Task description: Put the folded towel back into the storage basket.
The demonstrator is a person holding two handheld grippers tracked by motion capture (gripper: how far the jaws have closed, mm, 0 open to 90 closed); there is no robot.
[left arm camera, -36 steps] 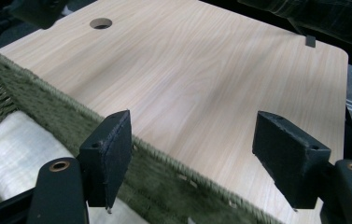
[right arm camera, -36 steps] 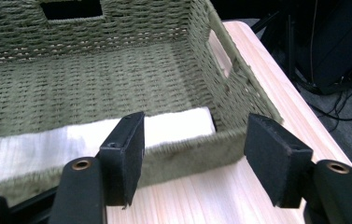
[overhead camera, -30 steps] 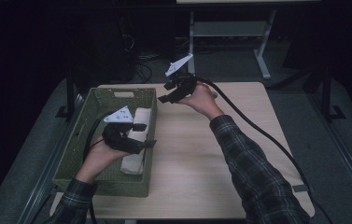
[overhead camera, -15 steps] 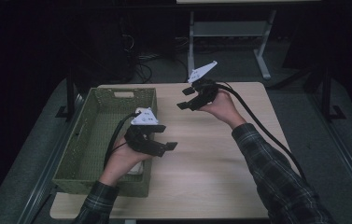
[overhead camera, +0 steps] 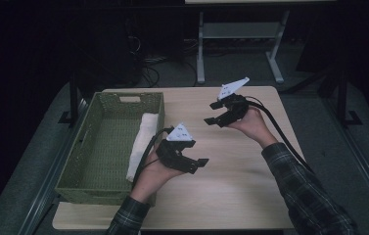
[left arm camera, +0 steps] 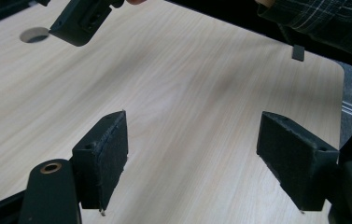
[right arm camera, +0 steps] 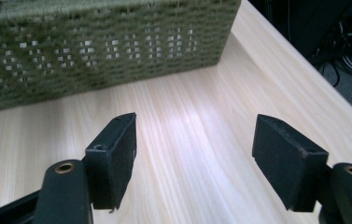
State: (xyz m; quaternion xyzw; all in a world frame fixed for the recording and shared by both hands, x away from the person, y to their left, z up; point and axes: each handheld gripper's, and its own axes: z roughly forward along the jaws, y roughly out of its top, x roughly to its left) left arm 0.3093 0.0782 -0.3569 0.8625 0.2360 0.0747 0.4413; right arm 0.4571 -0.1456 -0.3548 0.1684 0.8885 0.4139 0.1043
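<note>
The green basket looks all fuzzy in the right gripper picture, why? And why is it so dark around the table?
Right gripper view: the woven green basket sits near the lens and blurs, while the black jaws stay sharp. High view: light falls on the pale wooden table, and the room behind stays nearly black. Left gripper view: soft shadows cross the tabletop.

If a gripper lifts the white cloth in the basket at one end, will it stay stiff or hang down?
The white cloth looks soft and folded against the basket wall, so it would probably droop and perhaps unfold. It seems light for its size. Its matte fabric likely will not slip from the pads.
</note>
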